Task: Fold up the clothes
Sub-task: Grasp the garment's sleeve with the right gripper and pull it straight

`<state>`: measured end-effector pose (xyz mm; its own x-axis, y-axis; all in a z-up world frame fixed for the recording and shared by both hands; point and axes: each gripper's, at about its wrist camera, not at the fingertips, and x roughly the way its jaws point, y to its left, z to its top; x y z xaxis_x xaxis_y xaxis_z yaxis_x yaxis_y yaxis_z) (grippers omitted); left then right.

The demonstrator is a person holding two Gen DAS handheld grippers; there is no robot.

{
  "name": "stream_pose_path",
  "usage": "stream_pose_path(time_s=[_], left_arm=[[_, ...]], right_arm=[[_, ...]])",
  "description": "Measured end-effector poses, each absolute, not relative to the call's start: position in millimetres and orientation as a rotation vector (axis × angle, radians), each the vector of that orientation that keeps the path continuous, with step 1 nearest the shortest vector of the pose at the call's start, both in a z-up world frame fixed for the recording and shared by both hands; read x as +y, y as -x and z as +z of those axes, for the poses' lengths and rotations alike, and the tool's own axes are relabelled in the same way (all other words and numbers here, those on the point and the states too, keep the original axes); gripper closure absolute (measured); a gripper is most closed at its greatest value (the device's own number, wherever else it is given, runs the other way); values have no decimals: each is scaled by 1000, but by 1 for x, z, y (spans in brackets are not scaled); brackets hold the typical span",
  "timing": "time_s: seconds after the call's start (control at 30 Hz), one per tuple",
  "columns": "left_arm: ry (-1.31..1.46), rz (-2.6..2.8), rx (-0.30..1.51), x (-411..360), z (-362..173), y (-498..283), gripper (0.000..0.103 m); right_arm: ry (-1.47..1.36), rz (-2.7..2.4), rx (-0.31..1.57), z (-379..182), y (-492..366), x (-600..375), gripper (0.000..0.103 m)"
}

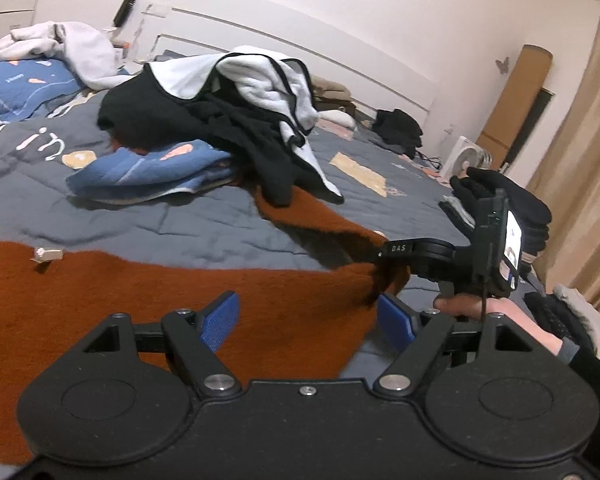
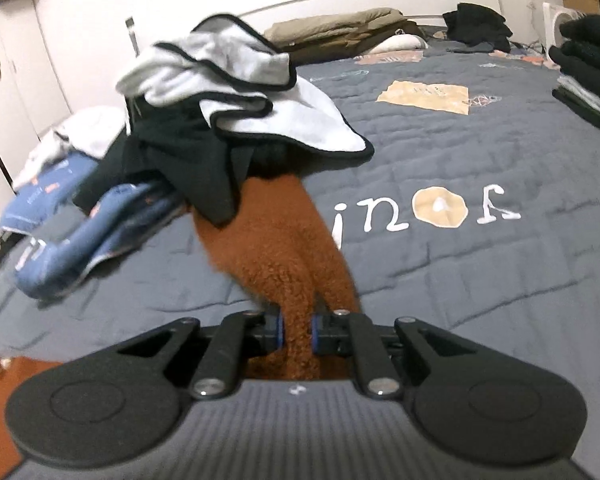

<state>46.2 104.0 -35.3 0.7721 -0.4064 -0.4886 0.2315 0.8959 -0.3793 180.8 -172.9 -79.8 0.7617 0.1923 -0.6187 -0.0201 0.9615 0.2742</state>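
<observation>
Right gripper (image 2: 297, 332) jaws clamp the rust-brown fleece garment (image 2: 268, 236); left gripper (image 1: 308, 322) jaws stand wide above it on the grey quilt (image 2: 460, 152).

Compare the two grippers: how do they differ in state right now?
The left gripper is open, its blue pads wide apart and holding nothing; the right gripper is shut on the rust garment. The left hovers over the garment; the right pinches a bunched end. Both have blue pads.

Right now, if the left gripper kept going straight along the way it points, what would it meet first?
Most likely the rust-brown fleece garment, spread on the bed just beyond the open left gripper. The heap of black and white clothes lies farther behind; depth is uncertain.
</observation>
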Motion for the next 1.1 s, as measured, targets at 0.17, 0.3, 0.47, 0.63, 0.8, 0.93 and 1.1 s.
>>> stream_pose_path(time_s=[0.17,0.3,0.47,0.63,0.8,0.93,1.1], left_arm=[[305,-354,599,100,-36,-47,27],[308,-356,595,100,-35,-47,25],[303,-365,588,98,-34,-46,25],[291,-380,576,97,-31,-41,25],[308,-382,567,99,-28,-40,25],[308,-389,564,98,-25,-38,25],[300,-400,568,98,-23,-35,25]], right_arm=[[-327,159,694,-79,-150,-187,93],[-334,236,738,-84,-120,-184,94],[-284,321,793,-87,-84,-169,94],[-332,338,776,-69,-47,-182,94],[-373,294,742,-49,-4,-214,94],[-298,237,765,-54,18,-225,94],[-193,241,803,-60,23,-207,90]])
